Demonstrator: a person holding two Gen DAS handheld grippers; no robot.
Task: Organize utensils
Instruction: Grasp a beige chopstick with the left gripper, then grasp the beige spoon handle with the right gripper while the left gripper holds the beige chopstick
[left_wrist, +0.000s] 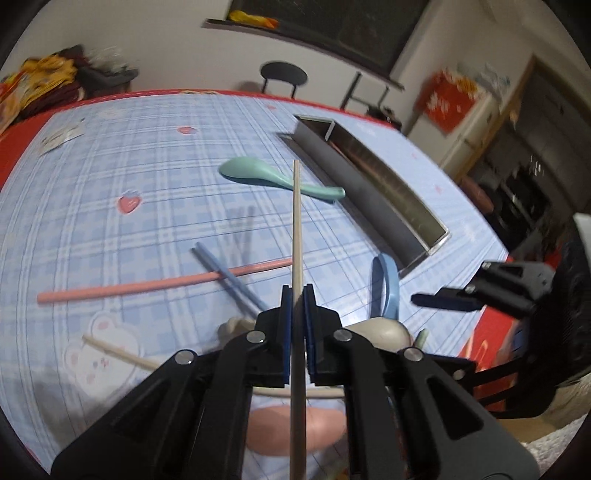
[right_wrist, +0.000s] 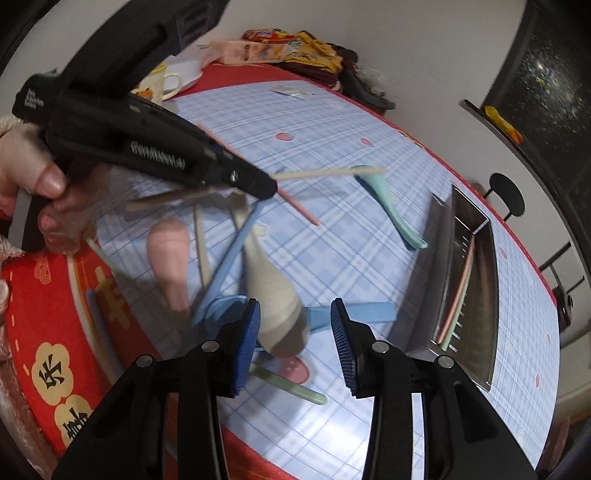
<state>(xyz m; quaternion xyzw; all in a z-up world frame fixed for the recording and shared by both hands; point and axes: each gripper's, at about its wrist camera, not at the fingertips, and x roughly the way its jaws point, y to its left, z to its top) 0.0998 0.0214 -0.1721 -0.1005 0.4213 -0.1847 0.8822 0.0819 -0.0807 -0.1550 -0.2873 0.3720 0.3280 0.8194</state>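
The table (left_wrist: 110, 177), under a blue plaid cloth, spreads ahead of both grippers, and the long metal tray (left_wrist: 388, 184) lies on it ahead and to the right of the left gripper (left_wrist: 295, 295), with its long axis running away on a diagonal from near right to far left. Seen from the right wrist, the same tray (right_wrist: 476, 280) sits ahead and to the right of the right gripper (right_wrist: 295, 314), with a pink and a pale green stick already lying lengthwise inside it.

Between the grippers and the tray the loose utensils are scattered: a teal spoon (left_wrist: 258, 173) just beside the tray's near wall, a pink chopstick (left_wrist: 147, 282) crossed by a blue one (left_wrist: 229, 277), a blue spoon (left_wrist: 388, 284), and a beige spoon (right_wrist: 269, 288) directly below the right gripper's spread, empty jaws.

The left gripper is pressed together on a beige chopstick (left_wrist: 296, 221), pinched partway along its length, so the stick runs straight forward between the pads, tip pointing away. That axis stands at an angle to the tray's long axis. By my reading, the coming move turns on this: the left hand must carry the stick rightward and swing its tip round until it lies parallel with the tray, then lower it in. The left hand already holds the stick, so the move is its own; the right hovers free over the pile.
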